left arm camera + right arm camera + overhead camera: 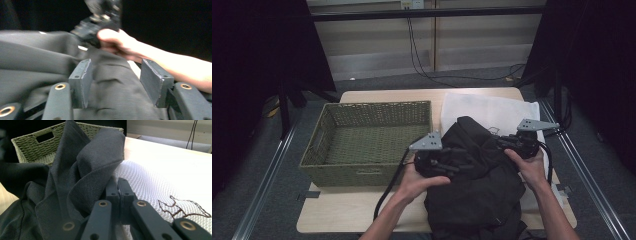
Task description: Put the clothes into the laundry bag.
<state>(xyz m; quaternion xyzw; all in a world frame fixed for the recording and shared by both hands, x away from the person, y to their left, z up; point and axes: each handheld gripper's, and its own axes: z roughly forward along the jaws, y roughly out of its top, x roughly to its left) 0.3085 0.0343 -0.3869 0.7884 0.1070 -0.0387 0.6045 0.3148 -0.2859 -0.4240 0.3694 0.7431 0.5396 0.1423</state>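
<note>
Dark garment (pixel 479 175) lies bunched at the table's (pixel 337 212) front right, over a white cloth (pixel 492 107). Right gripper (pixel 119 192) is clenched on a raised fold of it; left gripper (pixel 115 82) hangs released just above its crumpled fabric, beside the wicker basket (pixel 367 145)

A recording lab: black curtains (pixel 257 50), floor rails (pixel 262 185), cables (pixel 422 50) around a table (pixel 362 210).
</note>
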